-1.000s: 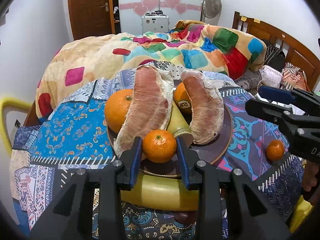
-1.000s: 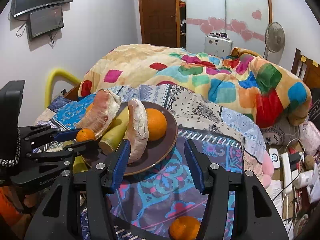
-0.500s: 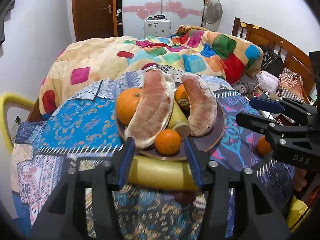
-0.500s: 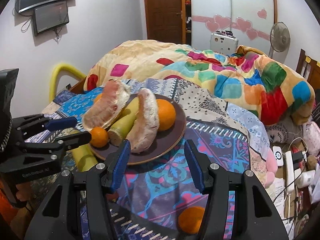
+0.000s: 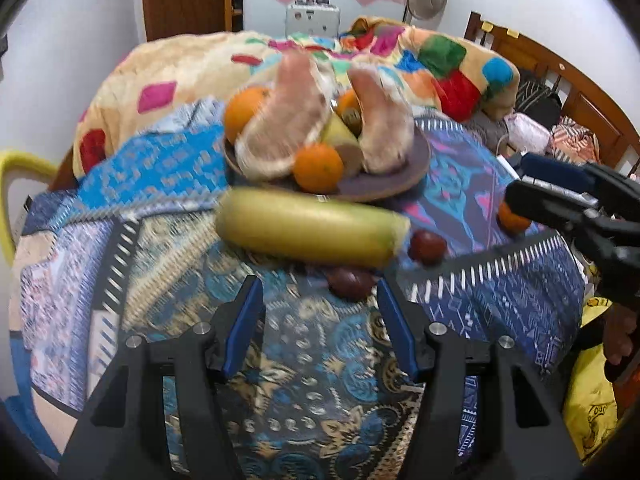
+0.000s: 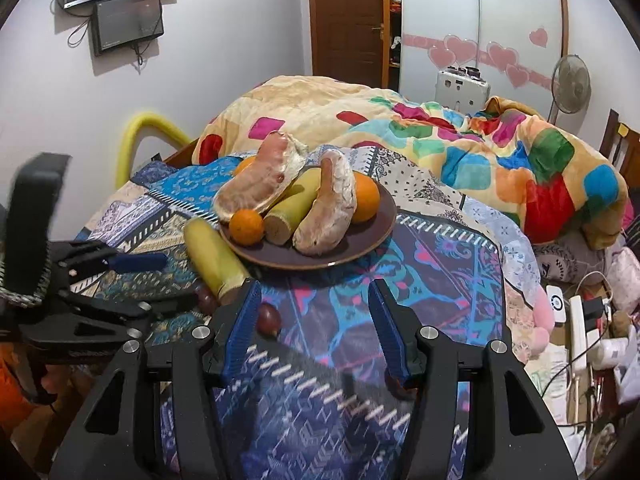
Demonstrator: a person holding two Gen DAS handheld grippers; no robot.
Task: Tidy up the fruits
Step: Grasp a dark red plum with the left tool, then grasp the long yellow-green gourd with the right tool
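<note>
A brown plate (image 5: pixel 404 178) (image 6: pixel 372 236) on the patterned cloth holds two peeled pomelo pieces (image 5: pixel 288 128), oranges, a banana piece and a small mandarin (image 5: pixel 319 167) (image 6: pixel 247 227) at its near edge. A whole yellow banana (image 5: pixel 312 230) (image 6: pixel 214 258) lies on the cloth in front of the plate, with two dark red fruits (image 5: pixel 427 247) (image 6: pixel 269 319) beside it. Another mandarin (image 5: pixel 512 219) lies at the right. My left gripper (image 5: pixel 320 326) is open and empty, short of the banana. My right gripper (image 6: pixel 314 326) is open and empty above the cloth.
A bright patchwork blanket (image 6: pixel 480 140) is heaped behind the plate. A yellow chair back (image 6: pixel 148 128) stands at the left. A wooden headboard (image 5: pixel 560 80), cables and a power strip (image 6: pixel 578 328) lie at the right. A fan (image 6: pixel 570 84) stands at the back.
My left gripper let go of the small mandarin on the plate's near edge, opened and drew back. The right gripper also drew back, staying open.
</note>
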